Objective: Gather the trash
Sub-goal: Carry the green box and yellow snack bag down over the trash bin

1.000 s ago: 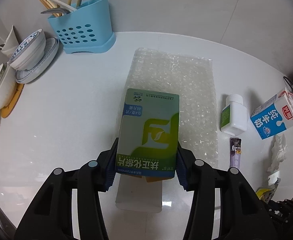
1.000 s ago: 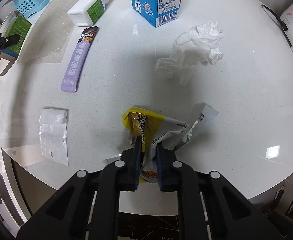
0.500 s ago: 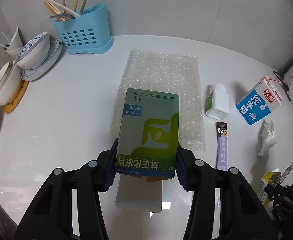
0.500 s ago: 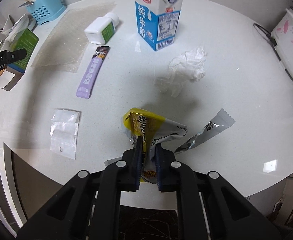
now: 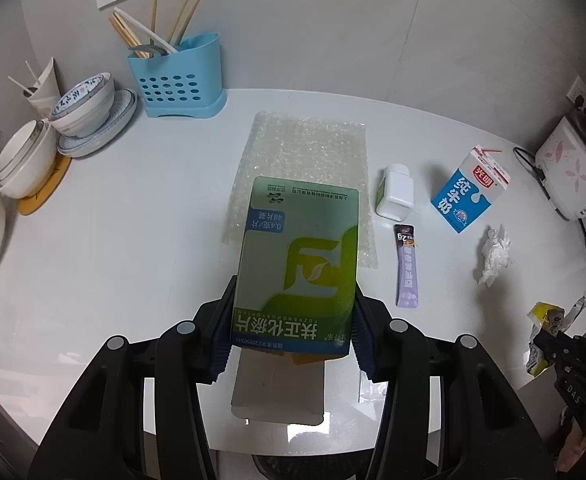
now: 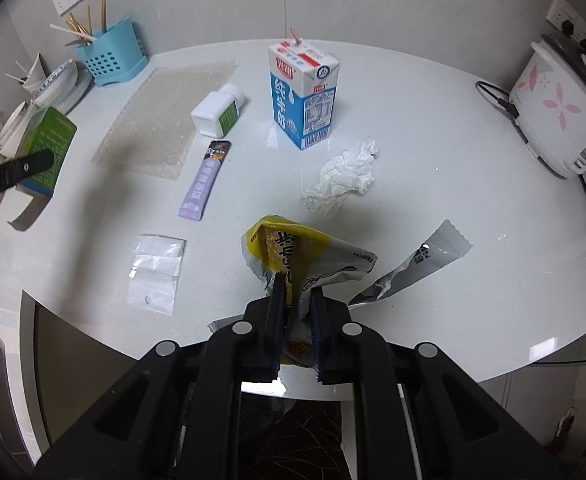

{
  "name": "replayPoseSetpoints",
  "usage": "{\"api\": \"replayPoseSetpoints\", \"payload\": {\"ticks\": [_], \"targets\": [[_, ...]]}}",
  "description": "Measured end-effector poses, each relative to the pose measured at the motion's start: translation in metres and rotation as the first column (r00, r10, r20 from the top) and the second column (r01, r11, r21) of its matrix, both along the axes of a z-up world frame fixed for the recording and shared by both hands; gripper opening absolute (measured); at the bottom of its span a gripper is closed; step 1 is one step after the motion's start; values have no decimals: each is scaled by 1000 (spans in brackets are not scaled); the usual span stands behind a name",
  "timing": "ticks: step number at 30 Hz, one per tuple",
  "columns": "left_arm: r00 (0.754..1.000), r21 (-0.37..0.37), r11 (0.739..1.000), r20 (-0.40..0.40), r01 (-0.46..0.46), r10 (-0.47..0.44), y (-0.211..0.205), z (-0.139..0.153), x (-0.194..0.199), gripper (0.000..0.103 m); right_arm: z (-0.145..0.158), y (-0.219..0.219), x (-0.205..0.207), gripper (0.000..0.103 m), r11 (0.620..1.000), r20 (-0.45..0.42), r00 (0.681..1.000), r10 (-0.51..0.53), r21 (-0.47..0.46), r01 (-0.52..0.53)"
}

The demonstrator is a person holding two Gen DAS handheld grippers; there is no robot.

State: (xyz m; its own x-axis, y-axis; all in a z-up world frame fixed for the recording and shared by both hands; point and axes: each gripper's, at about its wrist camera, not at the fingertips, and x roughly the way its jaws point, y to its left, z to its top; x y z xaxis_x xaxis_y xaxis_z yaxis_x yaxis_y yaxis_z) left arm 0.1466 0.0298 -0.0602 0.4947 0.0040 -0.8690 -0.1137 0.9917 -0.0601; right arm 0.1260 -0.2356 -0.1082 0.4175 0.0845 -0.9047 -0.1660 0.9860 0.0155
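So both hands are loaded right now, which puts this at the carry-off step: two bits of trash picked up and nowhere visible to drop them. No bin shows in either view, so I can't tell where they're headed.

Going big to small: the white table [image 6: 433, 152] has plenty left on it. The sheet of bubble wrap [image 5: 305, 160] lies flat in the middle, the milk carton [image 6: 303, 96] stands upright to its right, and a crumpled tissue [image 6: 343, 182] sits just in front of the carton.

The left gripper [image 5: 293, 332] is clamped on the sides of a green box [image 5: 301, 264], held up off the table with its bottom flap hanging open. The white bottle [image 5: 395, 196] lies on its side just beside the bubble wrap, with the purple sachet [image 5: 406, 268] near it. There's also a clear plastic bag [image 6: 155, 272] and a silver wrapper [image 6: 421, 264] near the table's front edge.

The right gripper [image 6: 298, 320] is pinched tight on a yellow snack bag [image 6: 293, 252], crumpled and lifted clear.

My guess for the next move: get both to the bin and let go, keeping the squeeze on, since that snack bag is slippery foil and the box is only held by its sides. Then come back for the rest.
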Motion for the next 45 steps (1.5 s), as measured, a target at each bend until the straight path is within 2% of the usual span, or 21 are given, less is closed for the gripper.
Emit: {"api": "replayPoseSetpoints", "payload": {"ticks": [14, 22, 35, 45], "targets": [[998, -23, 999, 55, 28, -27, -16, 14, -83, 48, 18, 8, -56, 11, 998, 87, 996, 17, 53, -21], [998, -33, 999, 56, 36, -35, -20, 12, -126, 48, 16, 21, -83, 11, 998, 84, 996, 41, 39, -44], [1000, -47, 999, 20, 22, -21, -24, -12, -174, 48, 6, 37, -124, 11, 993, 93, 990, 109, 33, -113], [1000, -71, 997, -5, -8, 8, -20, -33, -201, 48, -15, 46, -148, 11, 985, 79, 983, 166, 42, -170]]}}
